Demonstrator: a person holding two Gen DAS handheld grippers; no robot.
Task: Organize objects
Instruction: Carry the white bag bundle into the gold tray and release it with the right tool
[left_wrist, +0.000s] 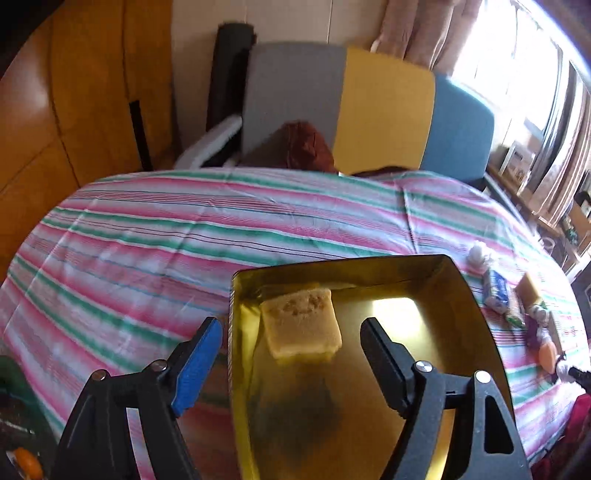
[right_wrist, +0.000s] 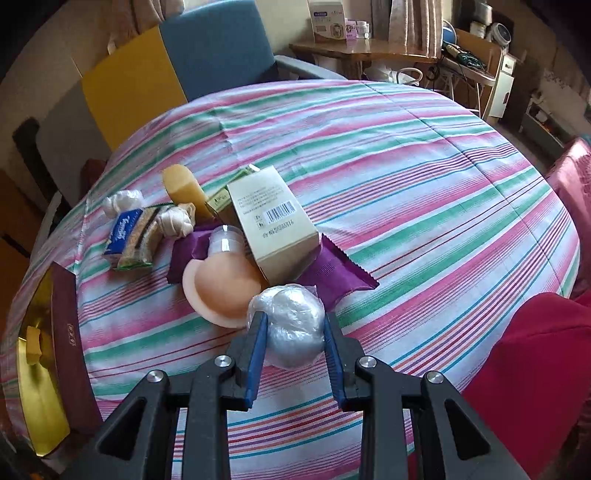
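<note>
A gold tin box (left_wrist: 458, 280) stands open on the striped tablecloth, with a pale yellow sponge block (left_wrist: 301, 323) lying inside near its far left corner. My left gripper (left_wrist: 291, 326) hangs open above the box, its jaws wide apart and empty, the sponge lying below between them. In the right wrist view my right gripper (right_wrist: 291, 328) is shut on a white ball wrapped in clear plastic (right_wrist: 290, 325), just above the cloth. The same gold tin box (right_wrist: 40, 410) shows at the left edge.
A pile lies on the cloth: a beige carton with a barcode (right_wrist: 273, 225), a peach round pad (right_wrist: 225, 295), a purple packet (right_wrist: 332, 273), a yellow sponge (right_wrist: 184, 188), a blue-white packet (right_wrist: 123, 234), small white bundles (right_wrist: 175, 221). Chairs (left_wrist: 384, 107) stand behind the table.
</note>
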